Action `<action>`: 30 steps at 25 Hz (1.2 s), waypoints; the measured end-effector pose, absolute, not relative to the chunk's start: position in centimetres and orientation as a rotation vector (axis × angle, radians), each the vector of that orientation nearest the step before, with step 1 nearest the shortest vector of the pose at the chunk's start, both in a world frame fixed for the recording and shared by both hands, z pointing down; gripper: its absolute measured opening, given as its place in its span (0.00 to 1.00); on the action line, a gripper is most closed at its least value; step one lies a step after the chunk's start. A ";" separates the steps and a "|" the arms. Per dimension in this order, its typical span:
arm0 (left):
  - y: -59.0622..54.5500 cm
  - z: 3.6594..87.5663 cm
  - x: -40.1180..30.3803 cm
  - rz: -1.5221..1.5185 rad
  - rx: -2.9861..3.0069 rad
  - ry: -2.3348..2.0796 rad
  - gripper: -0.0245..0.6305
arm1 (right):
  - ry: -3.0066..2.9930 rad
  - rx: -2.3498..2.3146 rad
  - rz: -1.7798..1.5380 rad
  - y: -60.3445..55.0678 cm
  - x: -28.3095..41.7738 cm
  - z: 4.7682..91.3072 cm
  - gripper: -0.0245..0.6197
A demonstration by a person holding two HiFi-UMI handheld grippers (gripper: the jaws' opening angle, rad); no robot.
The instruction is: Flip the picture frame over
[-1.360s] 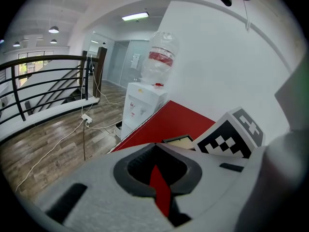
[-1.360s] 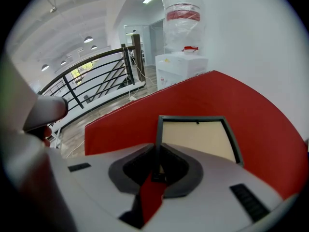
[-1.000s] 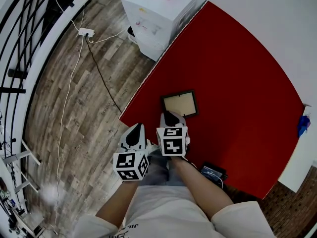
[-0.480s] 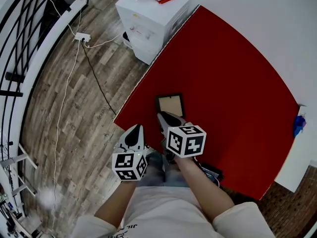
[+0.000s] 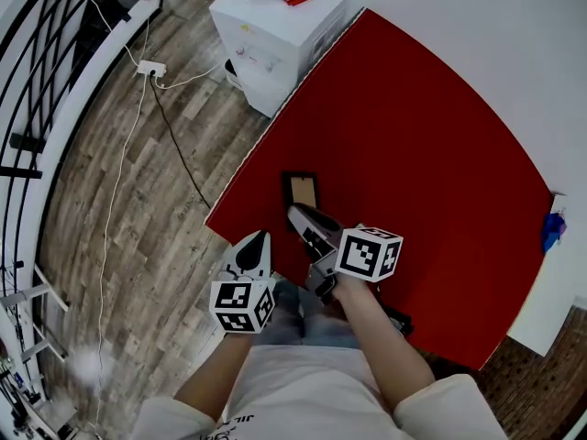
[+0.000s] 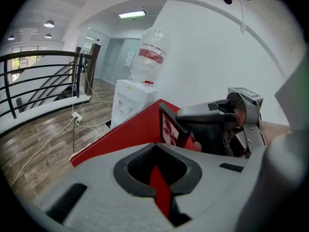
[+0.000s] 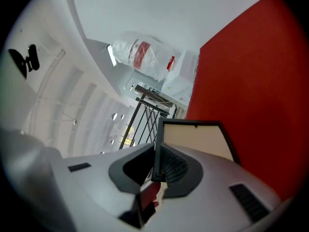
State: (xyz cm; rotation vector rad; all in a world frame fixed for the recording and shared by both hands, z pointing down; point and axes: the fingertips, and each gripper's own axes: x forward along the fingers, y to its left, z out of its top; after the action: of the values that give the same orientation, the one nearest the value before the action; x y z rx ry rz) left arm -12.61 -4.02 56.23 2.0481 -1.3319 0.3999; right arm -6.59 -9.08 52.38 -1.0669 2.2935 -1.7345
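Picture frame now tipped upright, edge pinched in right claw

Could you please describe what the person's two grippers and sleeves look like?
Both the left gripper and the right gripper have smooth light-grey shells that taper to dark, ribbed pads. Each carries a white cube printed with black square markers. The person wears a white top with short sleeves.
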 end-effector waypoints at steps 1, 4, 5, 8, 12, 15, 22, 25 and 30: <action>-4.0 56.3 -12.4 0.400 2.050 -1.327 0.05 | 2.271 -1.038 -1.740 -9.1 -6.4 52.2 0.10; -4.0 56.4 -11.7 0.404 2.068 -1.307 0.05 | 2.199 -0.926 -1.745 -9.2 -6.1 51.3 0.10; -4.0 56.4 -11.3 0.413 2.082 -1.296 0.05 | 2.180 -0.894 -1.745 -9.2 -6.0 51.1 0.10; -4.2 56.7 -10.1 0.462 2.150 -1.263 0.05 | 2.119 -0.847 -1.763 -9.5 -4.9 51.3 0.10; -4.6 56.7 -8.4 0.463 2.203 -1.224 0.05 | 1.975 -0.760 -1.785 -9.7 -3.3 51.6 0.10; -4.9 56.7 -7.0 0.445 2.226 -1.189 0.05 | 1.974 -0.738 -1.766 -9.8 -2.4 51.4 0.10; -5.1 55.4 -3.5 0.387 2.308 -1.073 0.05 | 2.059 -0.789 -1.743 -9.7 -0.9 51.1 0.10; -5.0 55.0 -2.4 0.373 2.331 -1.033 0.05 | 2.113 -0.810 -1.727 -9.7 -0.2 50.9 0.10; -5.1 54.6 -1.5 0.372 2.358 -1.022 0.05 | 2.292 -0.934 -1.668 -9.7 1.0 50.9 0.10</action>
State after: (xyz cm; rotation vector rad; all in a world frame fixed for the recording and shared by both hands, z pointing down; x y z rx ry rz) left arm -1.45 -5.06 54.62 2.3582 -1.0219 0.3717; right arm 1.01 -9.70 50.91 -0.9336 2.2923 -1.6682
